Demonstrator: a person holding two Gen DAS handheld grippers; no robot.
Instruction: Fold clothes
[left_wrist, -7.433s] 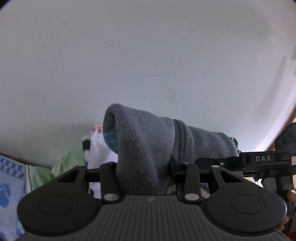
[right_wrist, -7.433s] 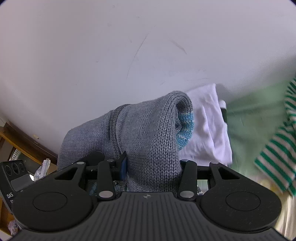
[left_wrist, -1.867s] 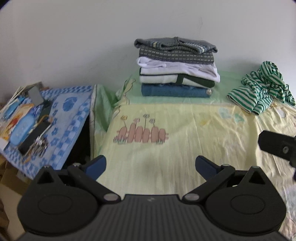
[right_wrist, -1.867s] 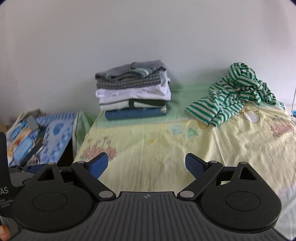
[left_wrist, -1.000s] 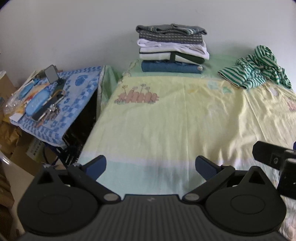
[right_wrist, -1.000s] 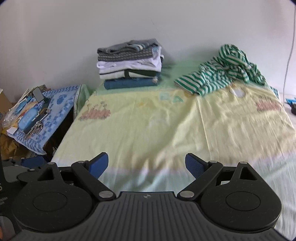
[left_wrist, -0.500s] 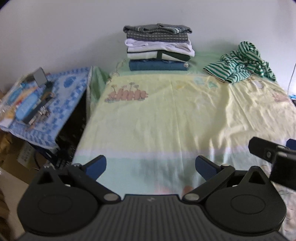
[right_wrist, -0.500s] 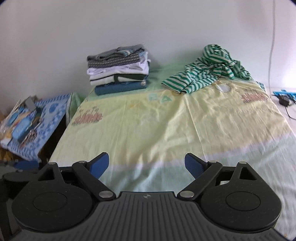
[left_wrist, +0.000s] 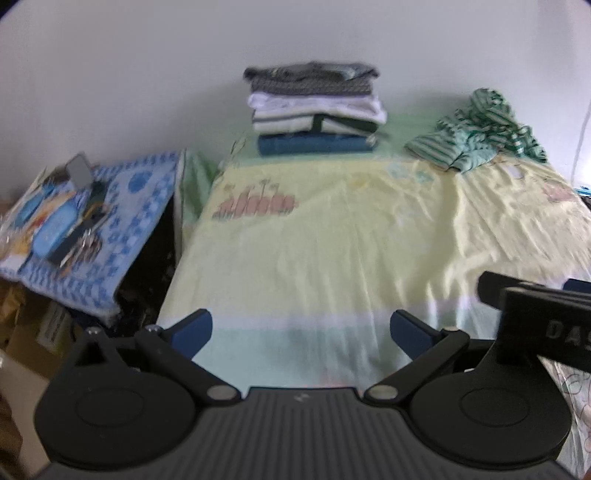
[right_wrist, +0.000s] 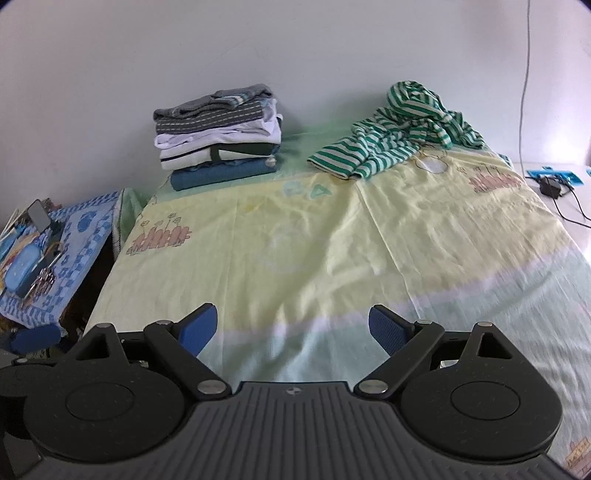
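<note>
Right wrist: striped shirt (right_wrist: 397, 127) lies crumpled well beyond the right gripper (right_wrist: 291, 328) (spread wide, empty).

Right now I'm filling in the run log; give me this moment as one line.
left gripper: open, empty | right gripper: open, empty | folded stack: against wall | striped green shirt: crumpled, unfolded, on bed sheet

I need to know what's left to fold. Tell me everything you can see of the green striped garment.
The green striped garment lies crumpled and unfolded in a loose heap at the far right of the bed, near the wall. Its soft fabric carries green and pale stripes. It rests on the sheet, apart from the folded stack; neither gripper touches it.
</note>
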